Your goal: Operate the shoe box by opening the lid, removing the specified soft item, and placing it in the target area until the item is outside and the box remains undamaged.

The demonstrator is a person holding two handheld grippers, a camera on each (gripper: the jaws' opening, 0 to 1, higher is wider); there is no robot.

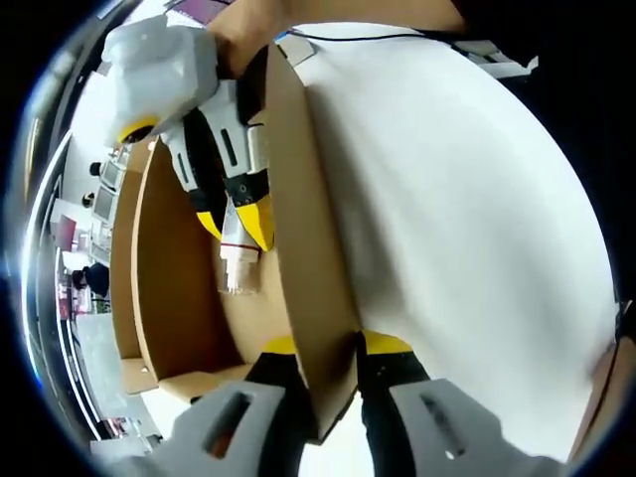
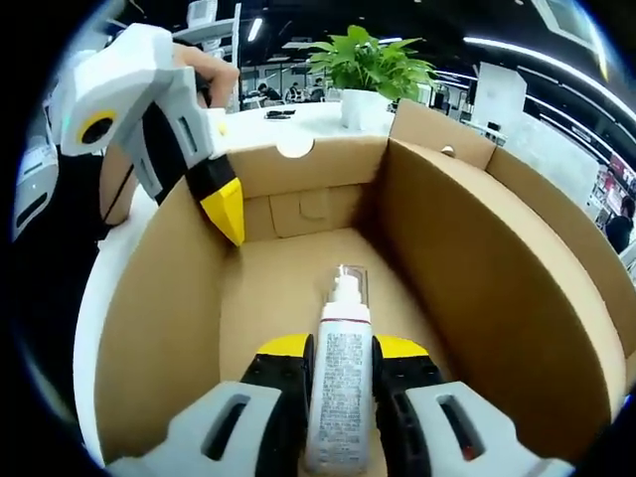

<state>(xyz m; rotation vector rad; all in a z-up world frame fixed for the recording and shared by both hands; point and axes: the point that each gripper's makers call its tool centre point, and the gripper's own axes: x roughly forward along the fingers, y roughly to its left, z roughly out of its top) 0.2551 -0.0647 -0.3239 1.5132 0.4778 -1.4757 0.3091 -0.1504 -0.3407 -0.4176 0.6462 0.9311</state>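
The bottle (image 2: 338, 383), a white tube-like pump item with a clear cap, is sitting inside the open box (image 2: 477, 229), low over the box floor, cap pointing toward the far end wall. The right gripper (image 2: 338, 373) is closing its fingers on the bottle's body from both sides; in the left gripper view the same bottle (image 1: 238, 260) is hanging from that gripper's yellow tips just above the floor.

The left gripper (image 1: 320, 363) is pinching the box's near side wall (image 1: 303, 229), one finger inside and one outside, fingers narrow on the cardboard. In the right gripper view it is seen at the wall's top edge (image 2: 224, 209).

Judgement: the step in hand is lifting the item out. To do it well, the right gripper should be rising straight, keeping the bottle clear of the walls and end flaps. The left grip should be steadying only, not squeezing or bending, since the cardboard creases easily. The bottle looks soft; excess pressure risks deforming it. The white surface (image 1: 467, 219) beside the box is the likely placement area.
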